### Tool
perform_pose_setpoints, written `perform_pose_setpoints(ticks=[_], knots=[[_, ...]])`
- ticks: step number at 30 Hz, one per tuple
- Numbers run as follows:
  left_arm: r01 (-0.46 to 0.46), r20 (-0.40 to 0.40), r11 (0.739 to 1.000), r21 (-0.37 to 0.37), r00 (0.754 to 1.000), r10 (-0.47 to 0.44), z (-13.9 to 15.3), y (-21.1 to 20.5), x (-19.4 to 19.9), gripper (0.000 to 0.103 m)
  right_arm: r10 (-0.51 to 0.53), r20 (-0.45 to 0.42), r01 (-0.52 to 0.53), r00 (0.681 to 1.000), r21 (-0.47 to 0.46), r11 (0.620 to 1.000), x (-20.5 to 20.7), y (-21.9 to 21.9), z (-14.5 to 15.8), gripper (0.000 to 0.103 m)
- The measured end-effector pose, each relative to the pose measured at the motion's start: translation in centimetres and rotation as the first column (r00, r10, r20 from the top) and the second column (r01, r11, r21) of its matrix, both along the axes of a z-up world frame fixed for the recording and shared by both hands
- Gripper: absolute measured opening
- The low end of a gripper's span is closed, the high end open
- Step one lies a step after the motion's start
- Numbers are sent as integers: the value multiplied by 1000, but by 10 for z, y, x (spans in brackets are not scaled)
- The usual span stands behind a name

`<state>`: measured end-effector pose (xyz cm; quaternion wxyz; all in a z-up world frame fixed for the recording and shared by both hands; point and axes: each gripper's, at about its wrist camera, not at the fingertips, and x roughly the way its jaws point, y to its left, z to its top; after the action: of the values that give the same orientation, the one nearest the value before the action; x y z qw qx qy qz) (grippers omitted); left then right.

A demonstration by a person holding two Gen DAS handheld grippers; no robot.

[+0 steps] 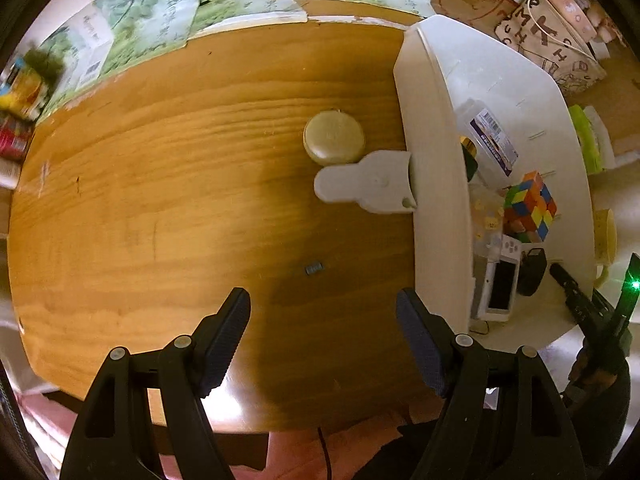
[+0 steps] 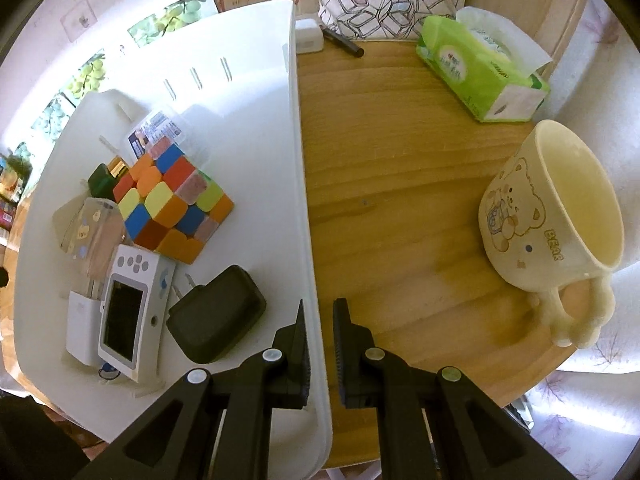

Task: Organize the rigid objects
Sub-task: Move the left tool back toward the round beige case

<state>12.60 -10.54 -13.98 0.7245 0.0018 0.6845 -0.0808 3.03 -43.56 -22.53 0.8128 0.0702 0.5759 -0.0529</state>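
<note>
1. While the left tool [image 1: 323, 330] hangs released over the wooden counter [image 1: 160, 160], its two pads spread wide with nothing between them, a small grey metal piece [image 1: 314, 269] lies loose on the boards just beyond the pads.

2. Farther off, a round cream-coloured tin [image 1: 334, 137] sits on the counter, touching or just beside a white spouted plastic piece [image 1: 366, 186] that butts against the left wall of the white bin [image 1: 434, 184].

3. Inside the bin, a multicoloured puzzle cube [image 2: 172, 204], a white handheld device with a dark screen [image 2: 126, 316], a black charger block [image 2: 216, 320], a clear labelled case [image 2: 160, 128] and a clear sticker-covered box [image 2: 94, 236] are already gathered.

4. On the bin's right wall, the right tool [image 2: 320, 344] straddles the rim, its pads drawn close on either side; whether they actually pinch the plastic cannot be told.

5. Right of the bin, a cream bear-print mug [image 2: 556, 208] stands on the counter with its handle toward the near side, and a green tissue pack [image 2: 480, 76] lies beyond it.

6. Judged from this layout, the step in hand is picking up the loose items left of the bin; done well, the left tool would come down squarely over one item, close across its narrow width, and lift clear of the bin wall before letting go.
</note>
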Motion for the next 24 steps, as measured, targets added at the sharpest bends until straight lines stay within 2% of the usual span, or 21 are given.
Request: perform_pose_setpoints(ticks=[6, 13, 24], knots=[[29, -1, 999, -26, 1000, -29, -13, 6, 32, 78, 5, 7, -5, 1000, -29, 1000, -2, 7, 0, 10], [51, 38, 998, -30, 998, -49, -28, 5, 68, 78, 5, 1, -5, 1000, -59, 998, -4, 16, 0, 10], [115, 72, 992, -50, 991, -111, -53, -12, 102, 78, -27, -23, 26, 999, -67, 997, 0, 18, 0, 10]])
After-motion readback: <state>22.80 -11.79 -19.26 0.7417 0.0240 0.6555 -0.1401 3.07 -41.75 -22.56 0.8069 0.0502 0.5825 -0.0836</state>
